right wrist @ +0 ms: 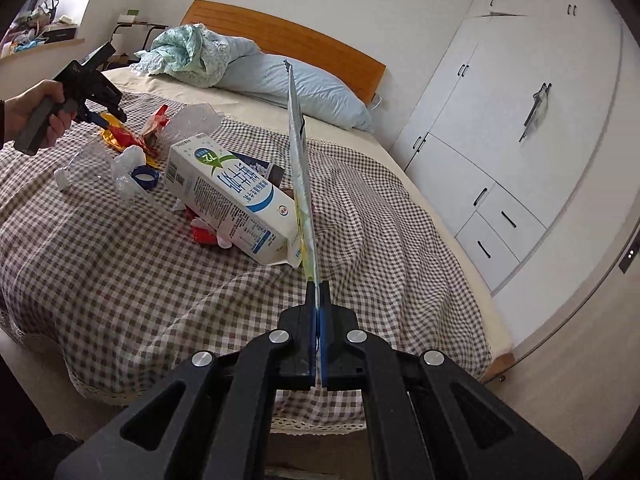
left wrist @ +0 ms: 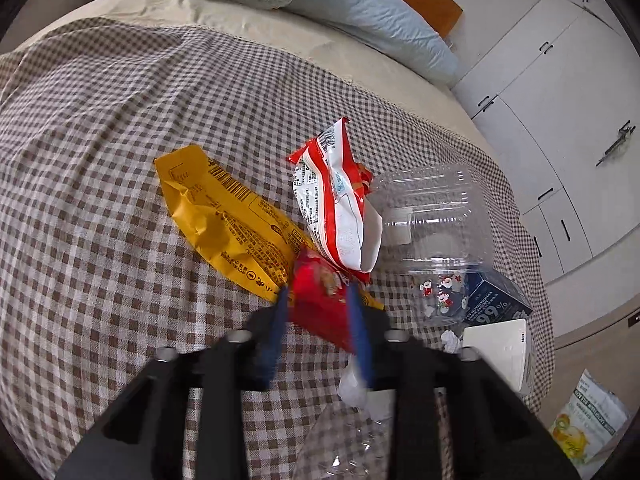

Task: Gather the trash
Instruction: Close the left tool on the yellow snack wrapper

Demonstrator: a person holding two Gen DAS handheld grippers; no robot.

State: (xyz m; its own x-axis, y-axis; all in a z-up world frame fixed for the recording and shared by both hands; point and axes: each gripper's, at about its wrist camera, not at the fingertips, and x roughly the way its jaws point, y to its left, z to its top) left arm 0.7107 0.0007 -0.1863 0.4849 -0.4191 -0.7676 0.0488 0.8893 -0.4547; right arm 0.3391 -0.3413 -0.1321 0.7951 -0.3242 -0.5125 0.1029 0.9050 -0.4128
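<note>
Progress: early | left gripper (left wrist: 320,300) clamped on red wrapper (left wrist: 320,300) | right gripper (right wrist: 319,292) pinched on flat packet (right wrist: 300,152) | milk carton (right wrist: 228,196), yellow bag (left wrist: 228,220) left mid-bed (right wrist: 120,280)

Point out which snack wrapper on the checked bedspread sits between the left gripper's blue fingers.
The small red wrapper, between the left gripper fingers. The yellow wrapper and the red-and-white wrapper lie beyond the fingertips.

The left wrist camera is looking steeply down, close over the wrappers on the bed (left wrist: 100,128). The right wrist camera is looking from farther back across the same bed (right wrist: 120,264), both facing its headboard (right wrist: 280,34).
</note>
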